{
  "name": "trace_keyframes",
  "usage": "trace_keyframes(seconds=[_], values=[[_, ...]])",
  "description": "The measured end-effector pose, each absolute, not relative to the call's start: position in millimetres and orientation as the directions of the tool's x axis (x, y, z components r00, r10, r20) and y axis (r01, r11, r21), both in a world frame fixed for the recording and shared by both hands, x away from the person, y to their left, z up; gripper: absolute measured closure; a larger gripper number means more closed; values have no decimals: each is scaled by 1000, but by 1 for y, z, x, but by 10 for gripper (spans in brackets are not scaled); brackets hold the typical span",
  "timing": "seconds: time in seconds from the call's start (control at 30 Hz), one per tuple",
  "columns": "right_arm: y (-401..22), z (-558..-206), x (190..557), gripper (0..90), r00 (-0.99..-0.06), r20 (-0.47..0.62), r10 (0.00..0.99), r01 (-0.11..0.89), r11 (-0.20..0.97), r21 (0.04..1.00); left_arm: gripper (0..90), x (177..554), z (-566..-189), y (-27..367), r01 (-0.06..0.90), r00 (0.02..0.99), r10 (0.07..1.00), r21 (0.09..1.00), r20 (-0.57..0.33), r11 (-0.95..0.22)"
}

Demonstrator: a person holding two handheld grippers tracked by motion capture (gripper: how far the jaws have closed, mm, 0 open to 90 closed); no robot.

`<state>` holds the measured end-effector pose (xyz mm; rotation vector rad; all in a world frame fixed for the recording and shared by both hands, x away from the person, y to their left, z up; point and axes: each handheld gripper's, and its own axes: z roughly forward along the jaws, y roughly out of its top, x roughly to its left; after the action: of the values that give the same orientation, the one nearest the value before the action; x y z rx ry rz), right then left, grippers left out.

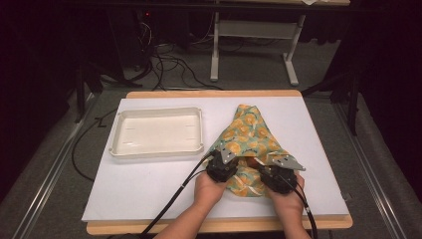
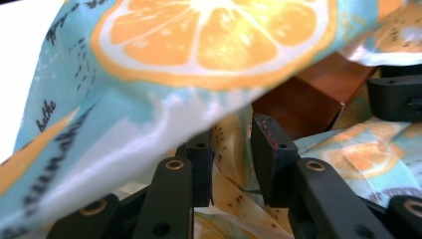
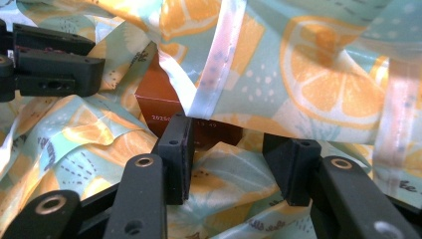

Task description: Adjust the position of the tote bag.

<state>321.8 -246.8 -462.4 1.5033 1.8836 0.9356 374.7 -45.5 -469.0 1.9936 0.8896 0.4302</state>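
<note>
I see the cloth [image 1: 249, 137] on the desk [image 1: 149, 184], right of the tray [image 1: 157, 132]. It lies as a cone, long axis running away from me, tip at the far end. A brown box [image 3: 164, 102] sits under the near edge. Left gripper [image 2: 233, 162] fingers are apart on nothing. Right gripper [image 3: 238, 164] fingers are apart too, empty.

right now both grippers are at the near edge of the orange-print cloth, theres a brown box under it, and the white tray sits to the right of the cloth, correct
Not quite: in the high view the white tray sits to the left of the cloth, not the right. The rest holds: the left gripper and right gripper are at its near edge, and the brown box lies under it.
</note>
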Motion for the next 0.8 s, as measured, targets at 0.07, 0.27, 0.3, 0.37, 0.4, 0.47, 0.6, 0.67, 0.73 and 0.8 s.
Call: trace_keyframes(seconds=[0.07,0.27,0.3,0.37,0.4,0.47,0.6,0.67,0.73,0.8], values=[[-245,-461,321,480,-236,16,972,579,127,805,688,373,-468,-46,412,692,720,845,-48,-340],[-223,-459,328,298,-228,2,974,560,129,818,616,370,-464,-45,400,701,709,864,-73,-307],[-221,-461,331,300,-223,-1,975,567,131,813,598,369,-463,-45,394,703,708,865,-67,-309],[-220,-465,338,324,-194,-5,981,588,121,800,573,368,-463,-44,391,702,709,871,-72,-298],[-221,-467,340,346,-189,4,982,598,112,794,567,367,-463,-43,390,703,708,872,-74,-296],[-223,-468,342,361,-194,20,981,603,103,791,564,367,-464,-43,388,707,703,872,-75,-298],[-226,-459,341,377,-194,13,981,578,103,810,573,367,-468,-46,389,721,689,868,-78,-308],[-229,-451,340,380,-205,28,978,563,94,821,573,367,-470,-49,395,723,685,867,-88,-304],[-230,-442,338,382,-213,31,977,548,93,831,573,366,-470,-53,392,732,676,864,-84,-317],[-232,-434,336,383,-219,36,975,535,89,840,574,365,-471,-56,389,735,673,863,-79,-323]])
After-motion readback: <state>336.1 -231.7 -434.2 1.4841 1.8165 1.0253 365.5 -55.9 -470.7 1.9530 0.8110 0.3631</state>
